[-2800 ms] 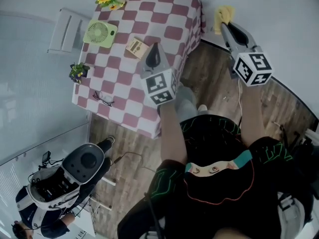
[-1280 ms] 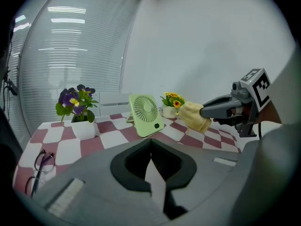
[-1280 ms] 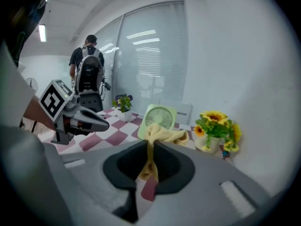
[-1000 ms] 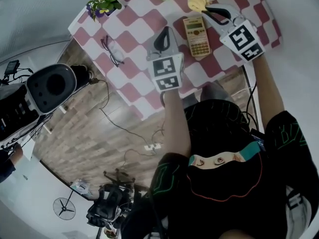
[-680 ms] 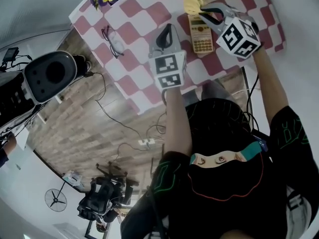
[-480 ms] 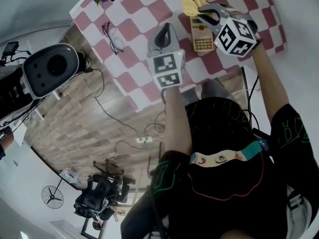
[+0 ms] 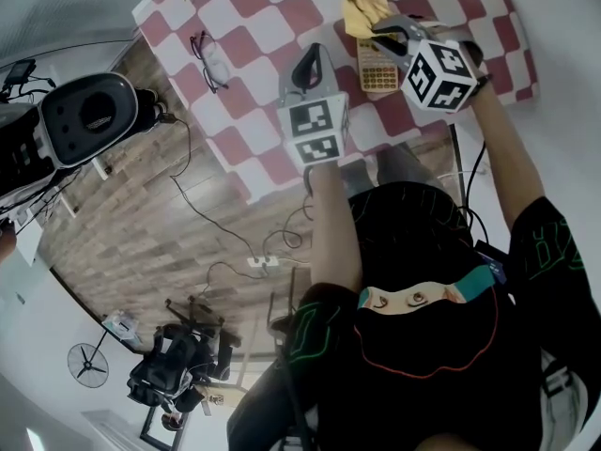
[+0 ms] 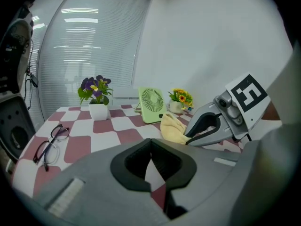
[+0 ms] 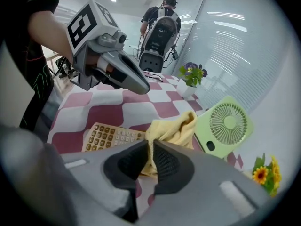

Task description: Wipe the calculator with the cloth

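1. A beige, rectangular pocket calculator lies flat on a table under a red-and-white checked tablecloth. In the head view it sits toward 1 o'clock. In the right gripper view its rows of keys face up.
2. A crumpled yellow cloth is bunched at the calculator's 12 o'clock end. A second ago it lay just beyond that end. Now it hangs over the top edge, and the display is no longer visible.
3. The right gripper has swung in over the calculator. Its jaws are clenched on a fold of the cloth, which fills the slot between them.
4. This suggests the wipe is just starting: the cloth has reached the far end, and the keypad looks untouched.
5. The left gripper hovers at the calculator's 9 o'clock, well apart from it. Its jaws are pressed together on nothing and it has barely moved.
6. A pale green desk fan stands at the cloth's 3 o'clock in the right gripper view.
7. Black-framed glasses lie further out at 9 o'clock, with a white pot of purple flowers beyond them.
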Demonstrator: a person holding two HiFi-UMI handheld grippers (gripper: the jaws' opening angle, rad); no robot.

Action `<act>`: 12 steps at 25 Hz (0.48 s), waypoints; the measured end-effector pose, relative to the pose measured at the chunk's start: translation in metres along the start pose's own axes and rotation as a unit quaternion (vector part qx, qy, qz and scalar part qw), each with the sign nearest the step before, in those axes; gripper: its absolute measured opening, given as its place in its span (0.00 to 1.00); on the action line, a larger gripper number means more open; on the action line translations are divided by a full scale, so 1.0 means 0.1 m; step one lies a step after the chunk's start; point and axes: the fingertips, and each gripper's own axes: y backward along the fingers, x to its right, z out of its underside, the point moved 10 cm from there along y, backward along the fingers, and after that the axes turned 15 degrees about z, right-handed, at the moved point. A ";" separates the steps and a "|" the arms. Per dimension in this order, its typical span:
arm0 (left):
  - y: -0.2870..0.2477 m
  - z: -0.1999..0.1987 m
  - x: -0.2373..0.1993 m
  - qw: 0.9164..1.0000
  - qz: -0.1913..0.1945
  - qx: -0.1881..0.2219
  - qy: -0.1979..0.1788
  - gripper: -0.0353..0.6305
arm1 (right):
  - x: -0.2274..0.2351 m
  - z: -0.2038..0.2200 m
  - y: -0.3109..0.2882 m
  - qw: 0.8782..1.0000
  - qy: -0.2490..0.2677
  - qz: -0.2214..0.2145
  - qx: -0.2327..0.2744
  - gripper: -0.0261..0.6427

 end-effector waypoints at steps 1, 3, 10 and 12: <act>0.00 0.00 0.02 1.000 -0.001 0.004 -0.002 0.07 | -0.03 0.00 0.01 1.000 0.002 -0.004 0.001 0.09; 0.01 0.02 0.05 1.000 -0.002 0.004 -0.002 0.07 | -0.08 0.01 0.03 1.000 0.004 -0.011 0.002 0.09; 0.09 0.06 0.17 1.000 -0.005 0.006 0.010 0.07 | -0.18 -0.01 0.14 1.000 0.006 -0.018 0.004 0.09; 0.11 0.06 0.20 1.000 -0.010 0.013 0.007 0.07 | -0.21 -0.01 0.17 1.000 0.007 -0.019 0.005 0.09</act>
